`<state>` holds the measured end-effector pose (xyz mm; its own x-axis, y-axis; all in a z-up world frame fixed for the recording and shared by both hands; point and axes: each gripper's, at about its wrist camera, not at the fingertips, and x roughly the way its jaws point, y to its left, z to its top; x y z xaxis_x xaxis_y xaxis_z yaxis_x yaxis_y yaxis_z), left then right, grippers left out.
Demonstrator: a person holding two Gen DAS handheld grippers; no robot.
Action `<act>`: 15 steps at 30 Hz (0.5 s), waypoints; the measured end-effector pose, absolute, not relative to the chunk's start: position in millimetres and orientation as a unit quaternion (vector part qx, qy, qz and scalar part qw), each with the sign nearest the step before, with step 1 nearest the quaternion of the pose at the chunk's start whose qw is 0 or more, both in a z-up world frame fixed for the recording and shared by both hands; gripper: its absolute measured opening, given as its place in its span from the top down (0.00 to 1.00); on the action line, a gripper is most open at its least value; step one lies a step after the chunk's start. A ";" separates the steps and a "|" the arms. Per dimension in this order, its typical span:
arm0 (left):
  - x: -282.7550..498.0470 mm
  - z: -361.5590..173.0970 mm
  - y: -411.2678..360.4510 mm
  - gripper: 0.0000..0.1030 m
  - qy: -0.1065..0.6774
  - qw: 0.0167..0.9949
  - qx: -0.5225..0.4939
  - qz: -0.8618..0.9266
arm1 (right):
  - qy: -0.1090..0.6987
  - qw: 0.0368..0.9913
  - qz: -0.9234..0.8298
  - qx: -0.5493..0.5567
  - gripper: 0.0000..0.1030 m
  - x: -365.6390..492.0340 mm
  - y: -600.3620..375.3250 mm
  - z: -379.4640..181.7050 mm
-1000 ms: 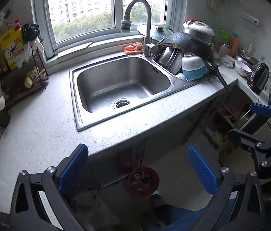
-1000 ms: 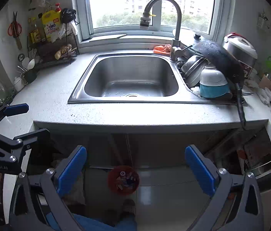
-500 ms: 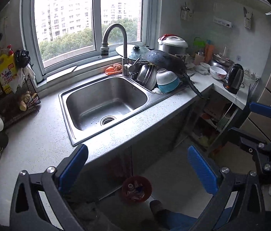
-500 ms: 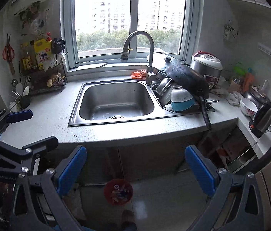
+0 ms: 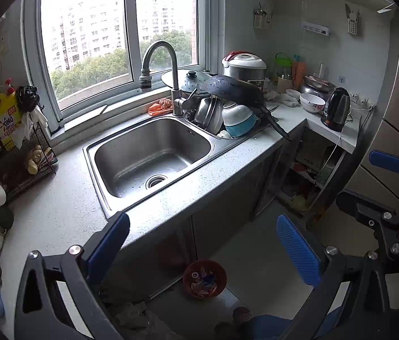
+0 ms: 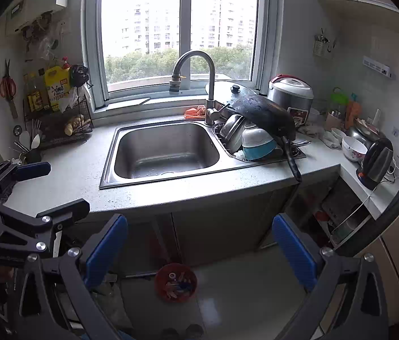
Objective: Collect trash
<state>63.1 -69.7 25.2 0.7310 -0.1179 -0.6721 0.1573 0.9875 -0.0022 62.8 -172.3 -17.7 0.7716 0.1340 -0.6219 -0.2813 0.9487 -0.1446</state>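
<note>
A small red bin (image 5: 205,279) (image 6: 175,282) with bits of trash in it stands on the floor in front of the sink cabinet. My left gripper (image 5: 203,246) hangs open above it, with nothing between its blue pads. Beside it my right gripper (image 6: 199,248) is open too and holds nothing. Each gripper shows in the other's view: the right gripper (image 5: 369,181) at the right edge, the left gripper (image 6: 57,188) at the left edge. Both are held back from the counter (image 5: 57,206), above the floor.
A steel sink (image 5: 148,155) (image 6: 165,150) is set in the counter under a tap (image 6: 193,70). Right of it are stacked dishes and a black pan (image 6: 264,113), a rice cooker (image 6: 291,96) and a kettle (image 6: 376,160). A wire rack (image 6: 57,124) stands at the left. An orange item (image 5: 159,106) lies by the window.
Both grippers have drawn back and up from the counter, so the sink looks smaller and farther and more of the kitchen shows. Both stay open.
</note>
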 end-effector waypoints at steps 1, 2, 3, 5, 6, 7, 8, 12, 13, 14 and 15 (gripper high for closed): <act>62.0 25.1 -70.0 0.00 0.358 0.930 0.028 -0.074 | 0.320 0.934 0.110 -0.116 0.01 62.8 -172.1 -18.1; 61.2 25.2 -70.5 0.00 0.356 0.931 0.030 -0.074 | 0.320 0.933 0.110 -0.117 0.01 62.9 -172.4 -18.3; 60.6 25.1 -71.1 0.00 0.355 0.932 0.032 -0.073 | 0.320 0.934 0.110 -0.117 0.01 61.9 -172.1 -18.6; 58.8 24.1 -72.2 0.00 0.356 0.931 0.035 -0.074 | 0.320 0.933 0.109 -0.119 0.00 59.8 -171.0 -19.1; 57.8 23.3 -72.8 0.00 0.356 0.931 0.035 -0.074 | 0.321 0.933 0.110 -0.119 0.01 58.3 -170.4 -19.1; 56.8 22.9 -73.1 0.00 0.357 0.931 0.036 -0.074 | 0.320 0.933 0.109 -0.120 0.01 56.5 -169.9 -19.0; 56.0 22.8 -73.1 0.00 0.355 0.931 0.035 -0.073 | 0.320 0.933 0.108 -0.121 0.00 55.1 -169.2 -18.8; 51.4 23.3 -74.1 0.00 0.356 0.931 0.036 -0.076 | 0.321 0.933 0.109 -0.118 0.01 49.9 -169.3 -16.9; 50.2 23.7 -74.7 0.00 0.356 0.931 0.039 -0.075 | 0.321 0.933 0.109 -0.117 0.01 48.9 -169.5 -16.4; 49.1 24.2 -75.2 0.00 0.356 0.931 0.041 -0.076 | 0.322 0.933 0.110 -0.117 0.01 49.0 -169.8 -16.2; 47.9 24.5 -75.7 0.00 0.355 0.931 0.041 -0.077 | 0.321 0.933 0.110 -0.117 0.01 47.7 -169.9 -15.9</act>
